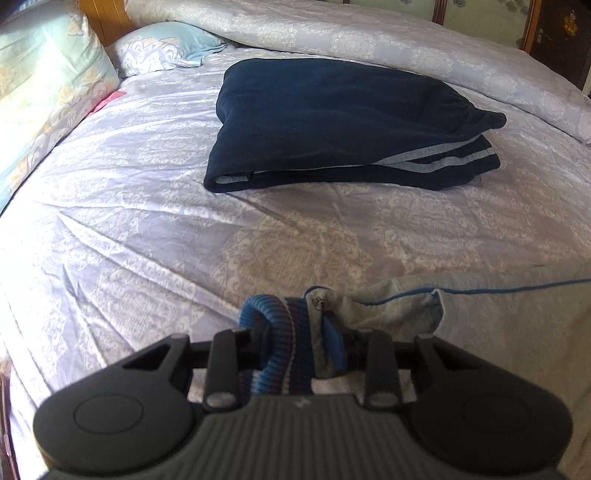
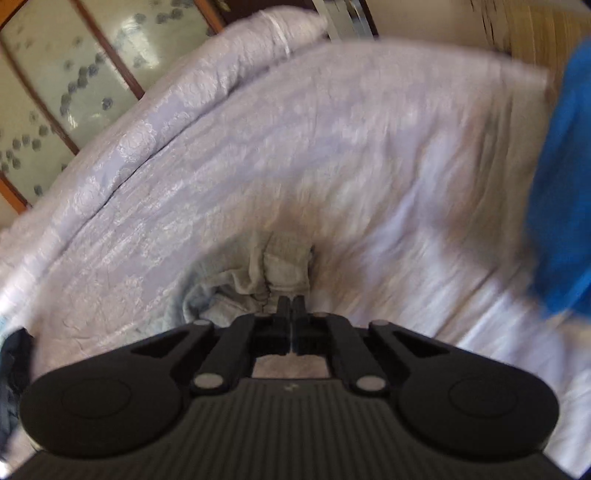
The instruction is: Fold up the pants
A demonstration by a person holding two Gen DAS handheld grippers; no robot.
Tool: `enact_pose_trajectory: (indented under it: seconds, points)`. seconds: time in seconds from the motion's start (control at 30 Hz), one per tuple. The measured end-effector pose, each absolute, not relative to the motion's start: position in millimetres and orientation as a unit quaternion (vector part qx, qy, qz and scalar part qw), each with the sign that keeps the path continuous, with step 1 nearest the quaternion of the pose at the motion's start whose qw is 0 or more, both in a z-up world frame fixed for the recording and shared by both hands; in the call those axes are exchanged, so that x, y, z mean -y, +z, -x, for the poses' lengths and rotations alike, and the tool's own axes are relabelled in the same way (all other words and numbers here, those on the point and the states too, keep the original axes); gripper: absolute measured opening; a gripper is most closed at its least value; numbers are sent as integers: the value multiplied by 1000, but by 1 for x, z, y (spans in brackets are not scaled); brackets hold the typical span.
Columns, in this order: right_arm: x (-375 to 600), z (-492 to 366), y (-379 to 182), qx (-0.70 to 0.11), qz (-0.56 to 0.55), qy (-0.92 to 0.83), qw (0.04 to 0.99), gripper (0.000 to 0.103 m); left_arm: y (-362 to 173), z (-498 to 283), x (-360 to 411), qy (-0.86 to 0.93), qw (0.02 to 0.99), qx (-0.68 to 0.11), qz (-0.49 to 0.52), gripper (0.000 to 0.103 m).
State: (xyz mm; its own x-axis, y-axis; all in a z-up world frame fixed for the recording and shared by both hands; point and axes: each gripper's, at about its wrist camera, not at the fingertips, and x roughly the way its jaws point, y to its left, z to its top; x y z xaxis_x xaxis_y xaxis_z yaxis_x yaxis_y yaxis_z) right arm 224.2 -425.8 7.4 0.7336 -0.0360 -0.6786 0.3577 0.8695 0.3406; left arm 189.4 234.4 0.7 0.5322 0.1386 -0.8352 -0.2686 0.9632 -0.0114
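This is a bedroom in a home. A bed with a pale lilac patterned cover spreads out ahead of the left gripper. Far ahead and to its left, pillows in floral cases lean against a wooden headboard. A rolled quilt of the same lilac cloth lies along the far edge. Beyond the bed, ahead and left of the right gripper, stand wood-framed panels of frosted, flower-printed glass, like a wardrobe or sliding door.
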Motion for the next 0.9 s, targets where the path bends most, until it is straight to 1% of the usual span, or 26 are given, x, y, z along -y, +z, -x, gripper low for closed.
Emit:
enact_pose_trajectory:
  seconds: [0.1,0.2,0.27,0.3,0.33,0.4,0.5,0.6,0.63,0.67,0.7,0.77,0.8,0.83,0.87,0.9]
  points:
    - [444,-205,46,-316,-147,-144,926,2,0,-189,-232,118,874,-468,63,29]
    - [473,-201,65,-304,-80,-226,922,2,-1,-190,-230,123,874,-466,57,30]
    - [496,-198,67,-318,-114,-239,910,3,-1,-190,-228,125,874,-467,51,30]
    - [501,-194,67,-320,-151,-214,910,7,0,-190,-227,126,874,-467,51,31]
    - [501,-190,67,-320,-182,-178,913,8,1,-189,-228,126,874,-466,53,31]
    - [488,-185,62,-329,-206,-129,913,9,2,-188,-232,127,873,-466,65,33]
    - [471,-181,41,-352,-229,-97,902,17,8,-184,-239,133,868,-468,95,35]
    - [457,-194,24,-373,-186,-99,904,25,28,-165,-239,140,877,-443,125,34]
    - [456,-199,23,-373,-177,-94,906,34,37,-157,-233,134,883,-431,129,34]
    - [454,-204,23,-369,-168,-94,909,39,44,-151,-225,125,889,-422,127,32]
    - [454,-212,24,-364,-160,-99,912,48,51,-147,-213,110,894,-416,122,31]
    - [454,-230,21,-368,-159,-98,911,52,60,-142,-180,62,903,-413,104,32]
    - [460,-240,14,-387,-172,-87,902,57,61,-142,-164,43,905,-412,92,32]
    - [465,-250,3,-412,-195,-72,887,57,62,-142,-147,30,908,-411,72,33]
    - [470,-258,-8,-435,-222,-56,871,49,62,-142,-134,28,911,-408,54,34]
    - [468,-256,-12,-441,-237,-51,864,37,60,-143,-125,33,913,-406,40,36]
